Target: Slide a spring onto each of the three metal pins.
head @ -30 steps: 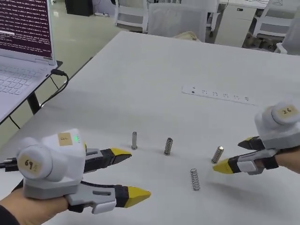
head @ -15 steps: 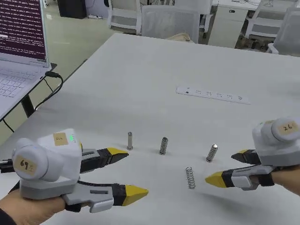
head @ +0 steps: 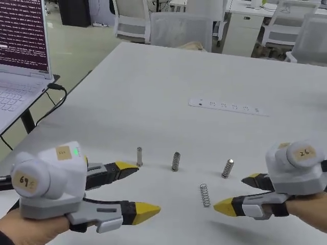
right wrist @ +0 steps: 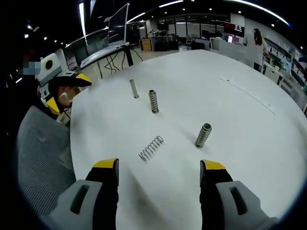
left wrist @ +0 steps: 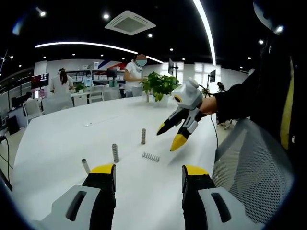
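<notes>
Three metal pins stand in a row on the white table (head: 153, 92). The left pin (head: 139, 156) is bare. The middle pin (head: 176, 161) and the right pin (head: 228, 168) each wear a spring. A loose spring (head: 205, 195) lies flat in front of them, also in the right gripper view as the loose spring (right wrist: 151, 147), just ahead of my open right gripper (right wrist: 159, 165). In the head view my right gripper (head: 234, 193) hovers right of that spring. My left gripper (head: 143, 188) is open and holds nothing, near the bare pin (left wrist: 85, 166).
A white power strip (head: 228, 106) lies farther back on the table. An open laptop (head: 20, 46) with its cable (head: 53, 99) sits on a stand off the table's left edge. Office chairs (head: 179, 30) stand beyond the far edge.
My right gripper has drawn back from the right pin toward the near edge, and now sits beside the loose spring. The left gripper has hardly moved. The camera has shifted.
</notes>
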Action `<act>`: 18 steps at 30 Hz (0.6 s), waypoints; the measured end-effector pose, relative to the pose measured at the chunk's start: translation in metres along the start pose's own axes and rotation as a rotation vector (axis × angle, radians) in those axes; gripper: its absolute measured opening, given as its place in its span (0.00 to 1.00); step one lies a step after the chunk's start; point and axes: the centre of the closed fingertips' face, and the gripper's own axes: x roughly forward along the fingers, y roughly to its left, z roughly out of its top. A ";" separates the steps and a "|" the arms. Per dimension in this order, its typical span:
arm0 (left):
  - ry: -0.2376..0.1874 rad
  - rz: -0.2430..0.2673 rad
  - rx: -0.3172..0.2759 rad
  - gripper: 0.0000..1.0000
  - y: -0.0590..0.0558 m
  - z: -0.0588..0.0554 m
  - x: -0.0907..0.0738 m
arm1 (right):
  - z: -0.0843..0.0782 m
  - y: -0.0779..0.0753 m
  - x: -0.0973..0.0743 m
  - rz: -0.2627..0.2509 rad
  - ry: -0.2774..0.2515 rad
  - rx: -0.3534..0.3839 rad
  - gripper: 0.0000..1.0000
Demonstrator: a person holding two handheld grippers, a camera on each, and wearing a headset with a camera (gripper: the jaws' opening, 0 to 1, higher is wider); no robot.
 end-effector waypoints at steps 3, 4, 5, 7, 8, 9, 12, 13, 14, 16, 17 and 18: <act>0.001 -0.001 0.004 0.51 -0.002 0.001 -0.001 | 0.001 0.004 0.000 0.002 -0.005 0.001 0.67; 0.000 -0.002 0.004 0.50 -0.003 0.001 -0.001 | 0.000 0.006 0.000 0.003 -0.003 -0.002 0.67; 0.000 -0.002 0.004 0.50 -0.003 0.002 -0.001 | 0.000 0.007 0.001 0.004 -0.002 -0.004 0.67; 0.000 -0.002 0.005 0.50 -0.003 0.001 -0.002 | -0.001 0.010 0.003 0.009 -0.001 -0.005 0.67; -0.001 -0.001 0.005 0.50 -0.003 0.001 -0.002 | -0.001 0.011 0.003 0.011 -0.001 -0.006 0.67; -0.001 -0.001 0.005 0.50 -0.003 0.002 -0.002 | -0.001 0.012 0.004 0.013 0.000 -0.007 0.67; 0.001 0.000 0.004 0.50 -0.003 0.001 -0.003 | -0.003 0.016 0.009 0.021 0.008 -0.010 0.65; 0.001 0.001 0.003 0.50 -0.003 0.001 -0.004 | -0.003 0.016 0.011 0.021 0.010 -0.011 0.64; 0.001 0.001 0.003 0.50 -0.003 0.001 -0.004 | -0.003 0.016 0.011 0.022 0.010 -0.010 0.63; 0.003 0.001 0.002 0.50 -0.003 0.000 -0.004 | -0.003 0.017 0.015 0.029 0.012 -0.003 0.61; 0.003 0.002 0.001 0.50 -0.003 -0.001 -0.004 | -0.003 0.018 0.016 0.031 0.013 -0.002 0.60; 0.005 0.002 0.000 0.50 -0.003 -0.001 -0.004 | -0.003 0.018 0.019 0.032 0.014 0.000 0.58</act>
